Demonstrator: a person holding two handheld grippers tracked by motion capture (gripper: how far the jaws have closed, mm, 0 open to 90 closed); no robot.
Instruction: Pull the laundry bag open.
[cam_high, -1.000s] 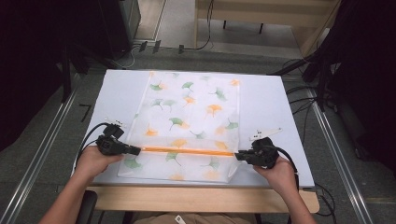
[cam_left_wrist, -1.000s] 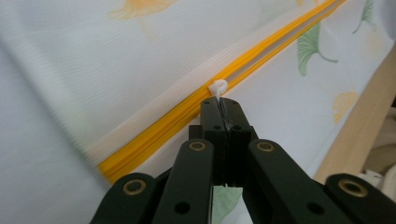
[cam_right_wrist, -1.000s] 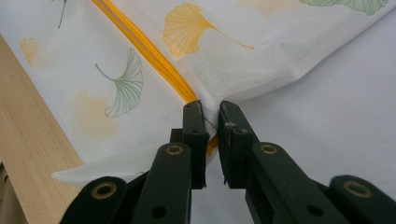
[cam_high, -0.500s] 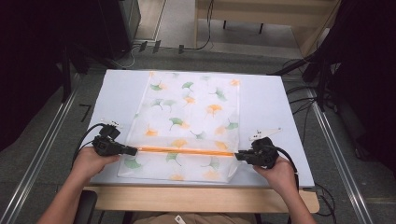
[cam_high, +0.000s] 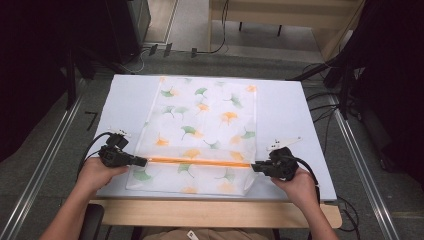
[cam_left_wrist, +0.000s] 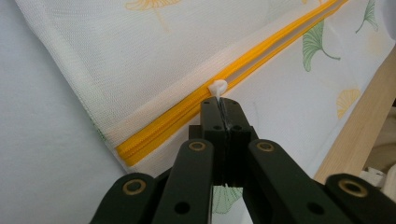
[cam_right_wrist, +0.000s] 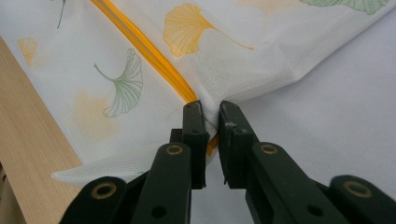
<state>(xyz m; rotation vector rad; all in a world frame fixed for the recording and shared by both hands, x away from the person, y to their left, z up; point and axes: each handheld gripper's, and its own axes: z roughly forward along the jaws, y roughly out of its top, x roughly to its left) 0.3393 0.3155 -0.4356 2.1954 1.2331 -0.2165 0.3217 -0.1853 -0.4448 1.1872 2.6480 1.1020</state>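
Mesh bag (cam_high: 210, 120) zipper (cam_high: 200, 161) held at both ends.
Pull tab (cam_left_wrist: 217, 87) is clenched by left gripper (cam_left_wrist: 219, 105); bag's 3 o'clock edge is pinched by right gripper (cam_right_wrist: 208, 122) as anchor.

A lab or recording room is suggested. A wooden table (cam_high: 215, 212) under a white sheet (cam_high: 285, 107) is flanked by metal rails (cam_high: 42, 165) on a grey floor (cam_high: 60, 125). Black cables (cam_high: 325, 107) are run beside its right edge, and dark equipment (cam_high: 125, 25) is stood beyond its far-left corner.
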